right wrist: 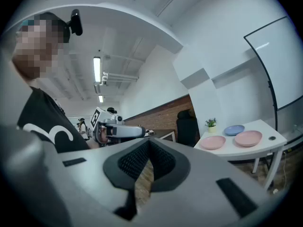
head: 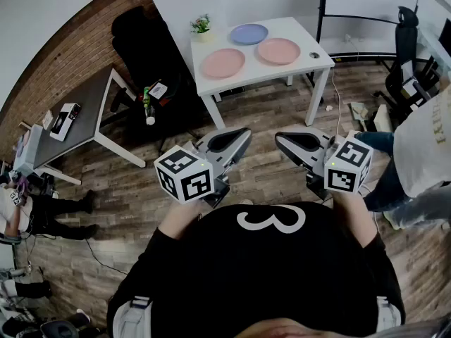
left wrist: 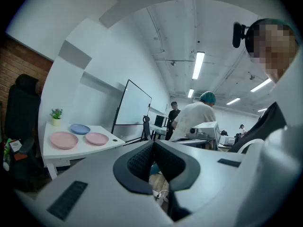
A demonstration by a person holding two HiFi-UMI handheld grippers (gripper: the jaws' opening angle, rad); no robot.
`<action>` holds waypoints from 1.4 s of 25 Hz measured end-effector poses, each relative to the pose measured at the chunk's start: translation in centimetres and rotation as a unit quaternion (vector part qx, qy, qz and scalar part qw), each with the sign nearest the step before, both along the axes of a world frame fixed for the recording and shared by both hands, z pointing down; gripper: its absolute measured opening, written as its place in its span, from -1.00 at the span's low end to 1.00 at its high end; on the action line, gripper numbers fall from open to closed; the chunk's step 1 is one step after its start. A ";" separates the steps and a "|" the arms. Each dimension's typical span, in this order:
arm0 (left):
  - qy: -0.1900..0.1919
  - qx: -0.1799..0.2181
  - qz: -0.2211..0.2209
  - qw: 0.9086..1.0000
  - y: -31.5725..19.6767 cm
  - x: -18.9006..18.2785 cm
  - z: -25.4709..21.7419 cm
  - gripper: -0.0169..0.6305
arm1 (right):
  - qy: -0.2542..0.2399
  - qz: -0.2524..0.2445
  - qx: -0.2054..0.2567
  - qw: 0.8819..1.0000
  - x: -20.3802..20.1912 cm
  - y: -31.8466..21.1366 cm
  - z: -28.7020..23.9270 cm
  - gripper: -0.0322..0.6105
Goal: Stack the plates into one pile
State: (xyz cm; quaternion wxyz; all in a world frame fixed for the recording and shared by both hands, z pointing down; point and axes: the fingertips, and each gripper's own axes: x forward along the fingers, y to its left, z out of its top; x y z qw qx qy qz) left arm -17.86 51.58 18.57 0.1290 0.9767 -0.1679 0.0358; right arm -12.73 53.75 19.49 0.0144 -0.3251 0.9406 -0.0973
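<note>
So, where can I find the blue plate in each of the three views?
Head view: blue plate, top centre, on the white table.
Left gripper view: blue plate, left side, mid-height.
Right gripper view: blue plate, right side, mid-height.
Shared landmark: the potted plant beside it.

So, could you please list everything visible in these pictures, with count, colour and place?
pink plates: 2, pink, side by side on white table
blue plate: 1, blue, behind them, same table
white table: 1, white, far centre
potted plant: 1, green, table's back-left corner
dark table: 1, grey, left
black chair: 1, black, left of white table
bystander: 1, white top, right edge
left claw: 1, grey, shut, empty
right claw: 1, grey, shut, empty
</note>
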 end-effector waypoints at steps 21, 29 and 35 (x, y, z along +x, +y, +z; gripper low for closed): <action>-0.013 -0.028 -0.012 0.999 0.9 1.2 3.4 -0.90 | -0.001 0.009 -0.035 0.999 1.3 -0.1 3.3 -0.82; -0.011 -0.042 -0.021 0.999 -2.6 0.8 4.6 -0.90 | -0.020 0.015 -0.067 0.997 1.4 -3.4 4.8 -0.82; -0.018 -0.049 -0.013 0.999 -6.7 1.5 5.7 -0.90 | -0.020 0.015 -0.083 0.996 1.9 -7.7 5.7 -0.82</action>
